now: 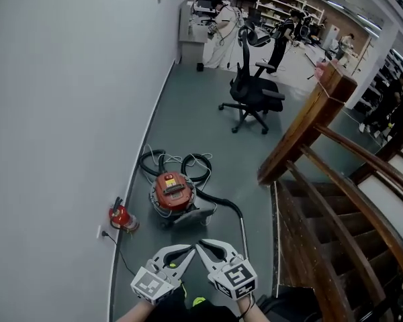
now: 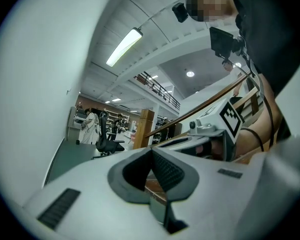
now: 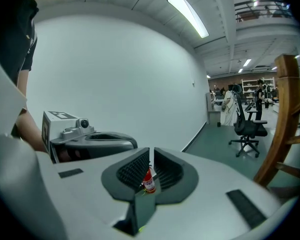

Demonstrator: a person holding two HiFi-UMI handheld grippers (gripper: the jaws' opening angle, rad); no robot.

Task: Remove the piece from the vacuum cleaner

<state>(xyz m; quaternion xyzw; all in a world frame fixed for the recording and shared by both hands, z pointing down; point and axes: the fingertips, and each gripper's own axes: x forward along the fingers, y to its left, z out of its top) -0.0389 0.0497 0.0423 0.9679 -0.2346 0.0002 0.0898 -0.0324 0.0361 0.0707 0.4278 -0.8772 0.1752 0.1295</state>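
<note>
Grey-green office floor [image 1: 201, 123] beside a white wall [image 1: 54, 113]: a person stands holding two tongs low in front of the body, tips angled toward each other and nearly meeting. The left gripper [image 1: 188, 250] has its jaws pressed fully together with nothing between them. The right gripper [image 1: 203, 245] is likewise closed to a hairline slit and holds nothing. Just ahead of both tips, untouched, the vacuum cleaner [image 1: 173, 193], a red-topped canister, sits on the floor amid loops of black hose [image 1: 196, 161] and cable. A metal wand [image 1: 243, 237] runs back from it toward the right gripper. Left of the canister, against the wall, stands a small red fire extinguisher [image 1: 121, 217], near a wall socket [image 1: 99, 232]. To the right, a wooden banister [image 1: 305, 129] borders descending stairs [image 1: 309, 247]. Farther down the room, a black office chair [image 1: 252, 89] stands in open floor, with desks, shelving and several people beyond.
</note>
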